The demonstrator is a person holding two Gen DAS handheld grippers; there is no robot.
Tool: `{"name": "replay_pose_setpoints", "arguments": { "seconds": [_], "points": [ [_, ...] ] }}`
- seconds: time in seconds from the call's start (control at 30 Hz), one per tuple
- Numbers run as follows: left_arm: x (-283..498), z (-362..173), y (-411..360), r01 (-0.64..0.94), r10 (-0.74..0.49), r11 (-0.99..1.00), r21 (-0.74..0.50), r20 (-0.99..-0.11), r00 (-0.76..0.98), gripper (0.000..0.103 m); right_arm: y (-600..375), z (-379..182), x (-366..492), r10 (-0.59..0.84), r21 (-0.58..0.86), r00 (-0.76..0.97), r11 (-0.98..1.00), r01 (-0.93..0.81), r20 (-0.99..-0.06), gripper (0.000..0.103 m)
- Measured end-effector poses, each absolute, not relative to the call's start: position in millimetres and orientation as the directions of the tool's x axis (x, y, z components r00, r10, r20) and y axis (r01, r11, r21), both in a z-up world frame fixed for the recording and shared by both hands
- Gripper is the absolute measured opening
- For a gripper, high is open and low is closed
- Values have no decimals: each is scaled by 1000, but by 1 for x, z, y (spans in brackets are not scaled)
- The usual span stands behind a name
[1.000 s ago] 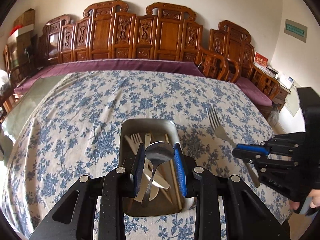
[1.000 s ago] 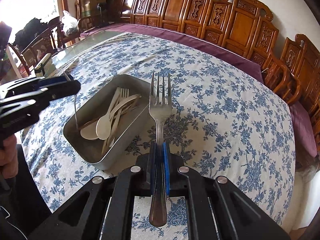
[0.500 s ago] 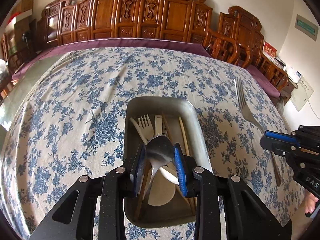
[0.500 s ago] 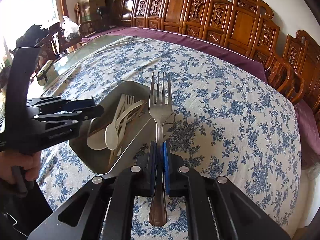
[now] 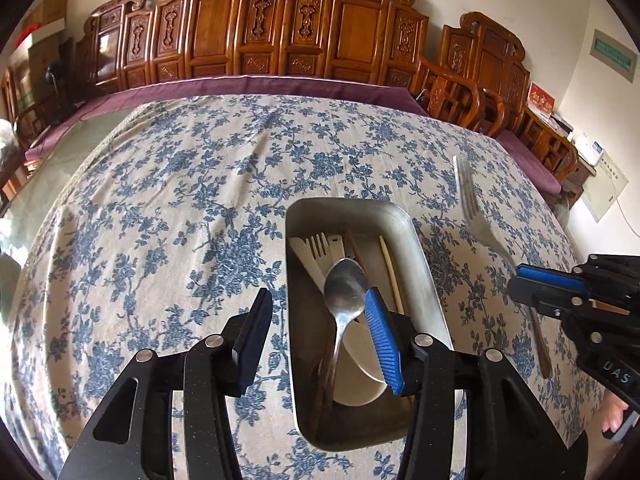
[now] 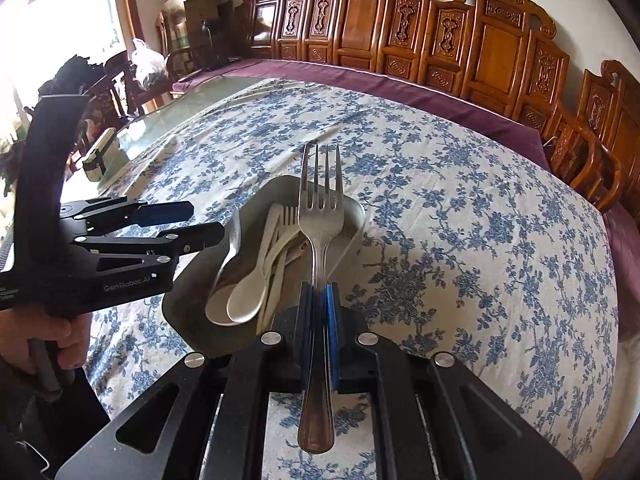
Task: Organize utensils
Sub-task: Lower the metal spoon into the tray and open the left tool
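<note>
**Kid:** Over the metal tray [image 5: 430, 280], what is your left claw [image 5: 316, 336] doing?

**Me:** My left claw is opening its jaws right now. The metal spoon [image 5: 345, 286] is between them, but the black pad is well away from it. The spoon leans by the blue pad [image 5: 382, 344], and I cannot tell if it touches. Its bowl points up and its handle goes down into the tray. I think I am letting it drop in.

**Kid:** What else is in the tray?

**Me:** White plastic spoons [image 6: 248, 300], a white fork [image 5: 318, 246] and some chopsticks [image 5: 390, 274]. The tray sits on the worktop, on a blue flower cloth [image 5: 180, 208].

**Kid:** And your right claw [image 6: 319, 320]?

**Me:** My right claw is squeezed tight on a metal fork [image 6: 320, 208]. It holds the fork by the middle of the handle. The prongs point away from me, over the near corner of the tray.

**Kid:** So what step is this?

**Me:** The spoon step is nearly done, I think. The fork step comes next.

**Kid:** What do you need to do for that?

**Me:** First my left claw should get out of the way. Then I should bring the fork over the tray, tip it down, and let go low, so it lies flat with the others and does not bounce out.
</note>
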State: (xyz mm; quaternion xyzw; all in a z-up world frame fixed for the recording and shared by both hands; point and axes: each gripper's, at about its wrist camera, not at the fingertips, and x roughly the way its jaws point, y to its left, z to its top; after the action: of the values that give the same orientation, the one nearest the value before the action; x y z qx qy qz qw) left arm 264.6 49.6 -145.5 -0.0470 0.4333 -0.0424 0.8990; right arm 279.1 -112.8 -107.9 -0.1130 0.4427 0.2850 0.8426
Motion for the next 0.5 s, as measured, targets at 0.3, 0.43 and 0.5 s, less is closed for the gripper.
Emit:
{"name": "replay_pose_setpoints", "arguments": {
  "seconds": [0.3, 0.43, 0.5],
  "points": [
    [264, -140, 60, 77, -131, 991, -106, -775, 619, 50, -96, -107, 280, 414, 96, 442, 807, -583, -796, 9],
    [273, -153, 52, 100, -123, 992, -79, -792, 598, 50, -97, -109, 283, 410, 98, 437, 809, -579, -800, 9],
    [280, -158, 49, 100, -115, 993, -69, -799, 590, 50, -100, -110, 284, 408, 101, 436, 813, -574, -802, 9]
  ]
}}
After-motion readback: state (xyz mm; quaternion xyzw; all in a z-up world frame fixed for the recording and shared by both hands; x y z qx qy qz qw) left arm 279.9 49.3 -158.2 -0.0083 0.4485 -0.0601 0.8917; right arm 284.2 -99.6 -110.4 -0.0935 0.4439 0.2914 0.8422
